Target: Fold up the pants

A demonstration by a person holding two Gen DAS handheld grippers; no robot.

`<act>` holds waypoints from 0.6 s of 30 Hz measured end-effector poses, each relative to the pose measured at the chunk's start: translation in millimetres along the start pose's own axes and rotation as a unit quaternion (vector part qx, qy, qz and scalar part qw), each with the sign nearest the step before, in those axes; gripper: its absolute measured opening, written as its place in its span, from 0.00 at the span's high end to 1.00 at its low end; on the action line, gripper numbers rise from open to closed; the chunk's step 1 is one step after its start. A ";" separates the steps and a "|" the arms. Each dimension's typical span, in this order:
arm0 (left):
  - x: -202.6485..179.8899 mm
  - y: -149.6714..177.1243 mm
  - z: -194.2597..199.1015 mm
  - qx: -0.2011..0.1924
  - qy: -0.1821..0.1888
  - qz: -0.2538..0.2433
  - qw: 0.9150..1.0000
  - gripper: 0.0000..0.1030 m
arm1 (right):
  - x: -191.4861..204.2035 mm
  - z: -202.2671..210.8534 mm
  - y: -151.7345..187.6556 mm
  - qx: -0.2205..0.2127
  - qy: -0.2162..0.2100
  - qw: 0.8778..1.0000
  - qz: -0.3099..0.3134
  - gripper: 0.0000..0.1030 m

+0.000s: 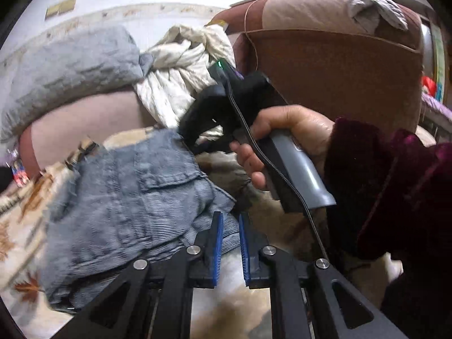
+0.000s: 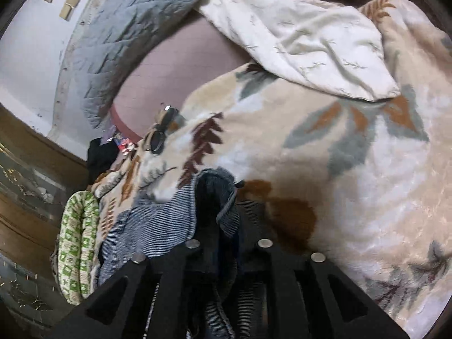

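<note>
L wrist cam, L→R: grey quilted pillow [image 1: 70, 67] far left against the wall, pink sheet [image 1: 84, 130] under it. Blue-grey corduroy pants [image 1: 124, 197] lie bunched on the leaf-print blanket [image 1: 17, 226], pocket flap facing up, one edge reaching in betw the L gripper [image 1: 230, 237] pads. Blue pads [image 1: 218, 243] are nearly together w/ a narrow gap; the edge of the cloth sits at the left pad, can't tell if it's actually pinched. Cream knotted cloth bundle [image 1: 183, 79] behind the pants. R of centre: person's hand [image 1: 285, 144], dark maroon sleeve [image 1: 395, 192], holds the grey handle of the R gripper [image 1: 197, 130], which points down at the far edge of the pants. Brown armchair [image 1: 339, 79] behind, grey rag [image 1: 373, 5] draped over its top.

R wrist cam, L→R: wooden bed frame and floor far left, green-patterned rolled cloth [image 2: 79, 243] at the bed edge. Grey pillow [image 2: 118, 45] upper left, pink sheet [image 2: 175, 70] next to it. Pants [image 2: 158, 226] low centre-left, a fold of them humped up betw the R gripper [image 2: 226, 226] fingers. Pads are buried in cloth, jaws slightly apart w/ fabric betw them. Blanket [image 2: 353, 183] fills centre and right, white embroidered cloth [image 2: 305, 36] on top of it at upper right.
</note>
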State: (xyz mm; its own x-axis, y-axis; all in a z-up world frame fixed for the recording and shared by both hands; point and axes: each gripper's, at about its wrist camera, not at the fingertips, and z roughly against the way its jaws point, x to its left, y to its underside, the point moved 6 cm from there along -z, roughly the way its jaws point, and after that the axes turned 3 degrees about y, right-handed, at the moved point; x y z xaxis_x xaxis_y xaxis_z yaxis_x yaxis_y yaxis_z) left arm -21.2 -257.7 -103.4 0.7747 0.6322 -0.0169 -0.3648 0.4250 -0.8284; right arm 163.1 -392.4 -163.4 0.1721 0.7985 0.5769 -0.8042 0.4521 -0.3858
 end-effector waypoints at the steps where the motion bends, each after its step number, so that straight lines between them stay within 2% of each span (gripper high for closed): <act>1: -0.4 -0.3 9.4 -0.006 -0.004 -0.006 1.000 0.88 | -3.6 0.8 0.7 0.000 0.008 1.000 -0.003 0.80; 6: 24.0 -7.6 62.9 -0.040 -0.053 -0.029 0.997 0.87 | -11.2 23.7 5.6 -0.024 0.032 0.999 -0.011 0.80; 8: 41.0 -8.1 78.0 -0.044 -0.082 -0.035 0.995 0.83 | -10.2 41.7 5.0 -0.047 0.041 0.998 -0.013 0.80; 9: 54.0 -7.7 84.3 -0.043 -0.108 -0.037 0.993 0.73 | -8.9 51.1 5.0 -0.060 0.049 0.997 -0.012 0.80; 10: 65.7 -8.0 89.2 -0.044 -0.126 -0.034 0.990 0.55 | -5.7 63.8 6.3 -0.076 0.051 0.996 -0.011 0.80; 12: 88.9 -6.1 101.9 -0.054 -0.158 -0.018 0.986 0.29 | 2.2 80.1 10.7 -0.095 0.054 0.994 -0.007 0.80; 14: 117.6 -5.0 108.9 -0.064 -0.182 0.011 0.981 0.27 | 14.6 96.3 21.2 -0.116 0.064 0.991 0.005 0.77; 16: 138.9 -3.2 108.7 -0.062 -0.188 0.037 0.980 0.27 | 29.4 105.9 33.8 -0.129 0.061 0.990 0.017 0.65; 18: 152.3 -1.6 106.0 -0.057 -0.190 0.046 0.979 0.27 | 46.4 110.4 46.9 -0.136 0.056 0.989 0.032 0.63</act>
State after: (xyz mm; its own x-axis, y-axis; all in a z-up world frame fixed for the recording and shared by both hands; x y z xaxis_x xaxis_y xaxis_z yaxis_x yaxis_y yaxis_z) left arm 42.6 -93.4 -45.3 0.4848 0.8692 0.0969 -0.3475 0.2931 -0.8907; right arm 70.7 -378.0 -75.2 0.1995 0.8608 0.4683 -0.6350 0.4776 -0.6073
